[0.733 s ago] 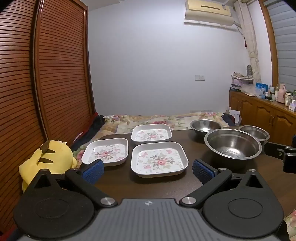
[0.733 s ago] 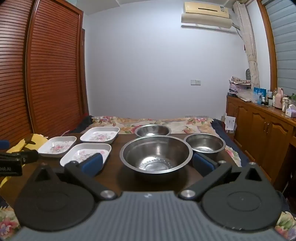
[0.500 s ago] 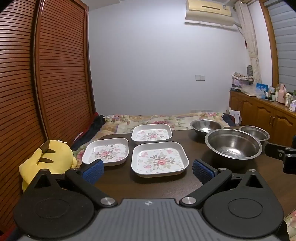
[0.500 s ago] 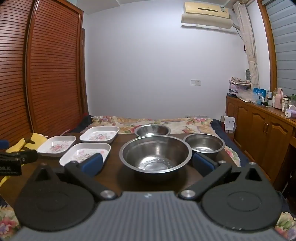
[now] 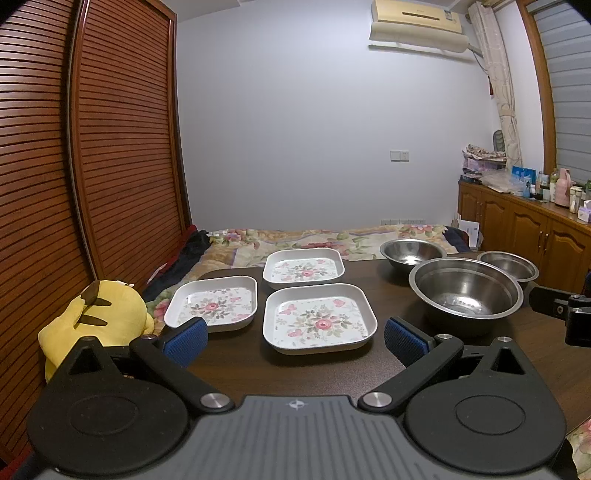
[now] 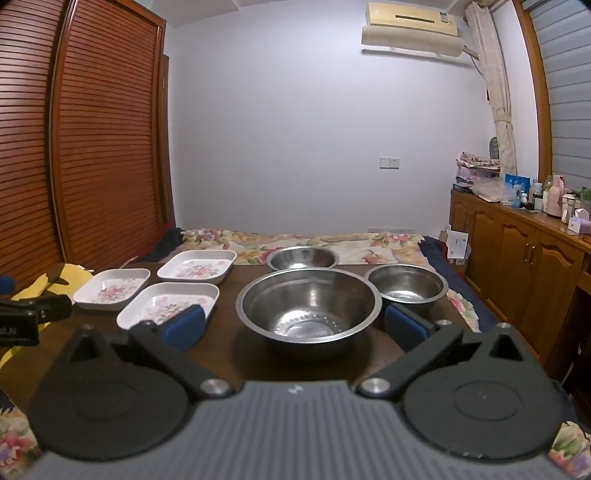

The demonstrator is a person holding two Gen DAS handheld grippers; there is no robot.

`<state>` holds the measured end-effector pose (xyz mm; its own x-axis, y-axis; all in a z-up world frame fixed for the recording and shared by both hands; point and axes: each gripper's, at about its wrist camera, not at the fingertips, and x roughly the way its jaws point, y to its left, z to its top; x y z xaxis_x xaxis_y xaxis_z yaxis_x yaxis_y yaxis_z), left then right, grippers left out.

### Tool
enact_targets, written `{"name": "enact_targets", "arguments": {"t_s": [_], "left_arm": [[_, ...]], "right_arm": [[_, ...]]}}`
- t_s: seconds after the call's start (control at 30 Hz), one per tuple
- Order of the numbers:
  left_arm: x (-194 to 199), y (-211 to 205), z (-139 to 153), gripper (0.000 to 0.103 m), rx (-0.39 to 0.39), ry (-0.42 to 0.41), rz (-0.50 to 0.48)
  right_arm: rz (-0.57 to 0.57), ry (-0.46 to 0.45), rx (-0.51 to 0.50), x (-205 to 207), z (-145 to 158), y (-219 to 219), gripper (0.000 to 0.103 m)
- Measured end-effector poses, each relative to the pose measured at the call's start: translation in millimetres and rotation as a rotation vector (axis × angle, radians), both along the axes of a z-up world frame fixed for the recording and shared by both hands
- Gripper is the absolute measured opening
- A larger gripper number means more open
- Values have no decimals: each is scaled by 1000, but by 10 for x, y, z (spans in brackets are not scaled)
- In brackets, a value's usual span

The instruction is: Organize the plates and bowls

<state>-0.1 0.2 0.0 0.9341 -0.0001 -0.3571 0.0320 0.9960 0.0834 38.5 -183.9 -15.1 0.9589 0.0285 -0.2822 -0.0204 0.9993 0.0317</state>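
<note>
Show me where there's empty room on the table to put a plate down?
Bare table lies in front of the nearest flowered plate, and a strip runs between that plate and the big steel bowl. Farther back, plates and bowls crowd together.

Three plates sit left on the table. Three bowls sit right. A bed lies behind.

Only a cut-off "Al" can be read, on the black clamp at the left edge (right wrist view). The air conditioner badge is too small to read.
</note>
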Motion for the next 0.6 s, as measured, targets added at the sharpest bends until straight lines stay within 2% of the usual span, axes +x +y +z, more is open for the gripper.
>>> {"name": "enact_targets", "arguments": {"t_s": [0.6], "left_arm": [[-21, 40, 72, 103, -1, -5, 1]], "right_arm": [[-2, 0, 4, -11, 2, -14, 103]]}}
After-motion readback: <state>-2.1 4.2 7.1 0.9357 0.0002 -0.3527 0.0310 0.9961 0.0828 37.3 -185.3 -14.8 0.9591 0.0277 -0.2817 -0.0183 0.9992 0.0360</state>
